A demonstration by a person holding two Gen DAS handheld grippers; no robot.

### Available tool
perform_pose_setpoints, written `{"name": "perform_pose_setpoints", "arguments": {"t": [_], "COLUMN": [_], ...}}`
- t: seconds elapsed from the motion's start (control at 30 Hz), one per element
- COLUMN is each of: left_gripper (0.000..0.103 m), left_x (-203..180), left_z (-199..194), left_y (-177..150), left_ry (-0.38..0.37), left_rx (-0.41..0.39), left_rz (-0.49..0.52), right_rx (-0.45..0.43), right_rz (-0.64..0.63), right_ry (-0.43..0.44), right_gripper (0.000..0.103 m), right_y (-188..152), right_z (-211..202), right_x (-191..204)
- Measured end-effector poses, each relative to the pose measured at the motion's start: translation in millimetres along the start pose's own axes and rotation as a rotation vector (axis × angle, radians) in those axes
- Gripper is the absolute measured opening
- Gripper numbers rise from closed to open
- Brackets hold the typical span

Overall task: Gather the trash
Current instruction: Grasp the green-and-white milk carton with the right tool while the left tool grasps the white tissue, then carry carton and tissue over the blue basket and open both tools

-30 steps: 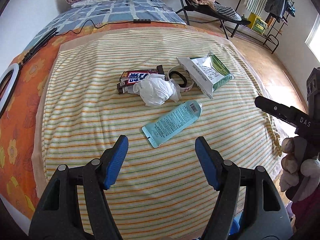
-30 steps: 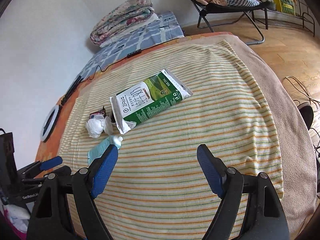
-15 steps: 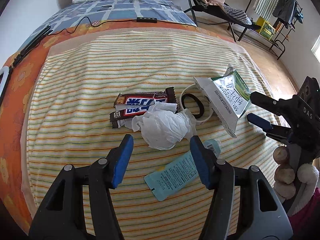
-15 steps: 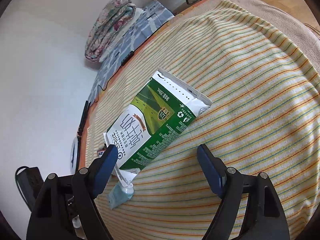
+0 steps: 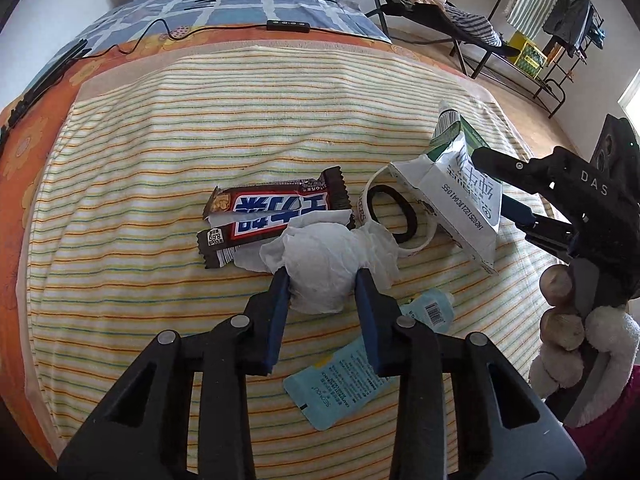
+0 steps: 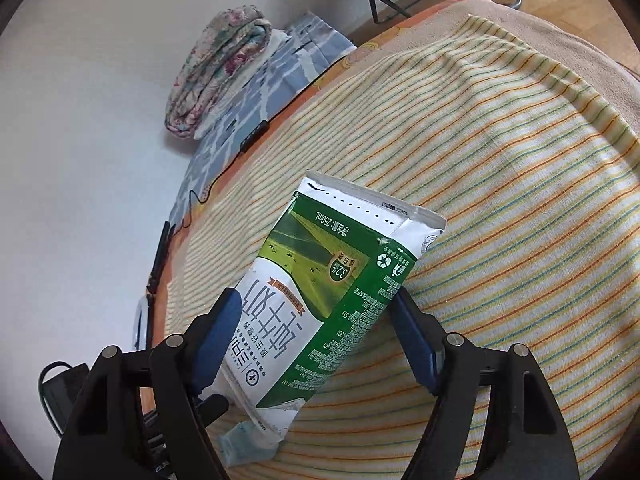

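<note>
Closing in: left claw (image 5: 320, 280) just squeezed onto the tissue wad (image 5: 320, 268) at frame centre on the bed (image 5: 160, 140); right claw (image 6: 316, 336) narrowing around the carton (image 6: 320, 300), grip looks snug. Both pickups basically underway.

- Striped blanket (image 5: 160, 152) fills mid-frame.
- Folded floral quilt (image 6: 216, 68), upper left.
- Folding chair (image 5: 432, 4), top right.
- Clothes rack (image 5: 568, 28), far right corner.

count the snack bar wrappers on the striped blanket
2. One snack bar wrapper lies behind the crumpled tissue; the second wrapper sits just in front of it, partly under the tissue. More could be hidden.
</note>
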State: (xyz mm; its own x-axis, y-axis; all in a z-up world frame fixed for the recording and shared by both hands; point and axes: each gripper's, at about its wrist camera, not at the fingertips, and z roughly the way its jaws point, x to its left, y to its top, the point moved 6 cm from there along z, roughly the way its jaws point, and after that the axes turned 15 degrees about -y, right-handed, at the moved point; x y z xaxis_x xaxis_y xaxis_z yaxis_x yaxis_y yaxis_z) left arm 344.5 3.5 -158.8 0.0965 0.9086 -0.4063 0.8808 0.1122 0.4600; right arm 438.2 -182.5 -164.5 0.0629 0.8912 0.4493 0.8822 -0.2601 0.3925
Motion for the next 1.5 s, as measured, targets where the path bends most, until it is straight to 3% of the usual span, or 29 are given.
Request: {"name": "perform_pose_setpoints", "arguments": {"t": [0.07,0.2,0.4,0.9,1.23,1.5], "left_gripper": [0.032,0.027,0.025,0.024,0.024,0.024], "left_x": [-0.4,-1.5,0.1,-4.7,-22.2,-38.2], "left_z": [-0.4,-3.4,-11.0,-60.3,-90.4,-112.2], "left_y": [-0.7,-1.7,-3.1,-19.1,-49.9,-84.8], "left_ry": [0.001,0.001,0.020,0.043,0.027,0.022], "left_rx": [-0.002,-0.008,-0.013,-0.066,-0.068,-0.069], "left_rz": [0.007,0.011,0.021,0.035,0.046,0.057], "right_rx": [-0.003,-0.002,-0.050,-0.262,-0.288,-0.263], "right_rz": [-0.022,0.012,-0.042,-0.354,-0.494,-0.532], "right_ry": [-0.040,0.011,0.028,-0.095,-0.149,-0.130], "right_gripper": [0.051,0.035,0.028,0.023,0.023,0.023], "right_y": [1.5,7.0,8.1,-16.2,-56.8,-91.2], "right_z": [3.3,-1.2,-24.9,-104.1,-141.3,-172.0], "right_x": [1.9,0.5,9.5,49.7,48.9,44.1]}}
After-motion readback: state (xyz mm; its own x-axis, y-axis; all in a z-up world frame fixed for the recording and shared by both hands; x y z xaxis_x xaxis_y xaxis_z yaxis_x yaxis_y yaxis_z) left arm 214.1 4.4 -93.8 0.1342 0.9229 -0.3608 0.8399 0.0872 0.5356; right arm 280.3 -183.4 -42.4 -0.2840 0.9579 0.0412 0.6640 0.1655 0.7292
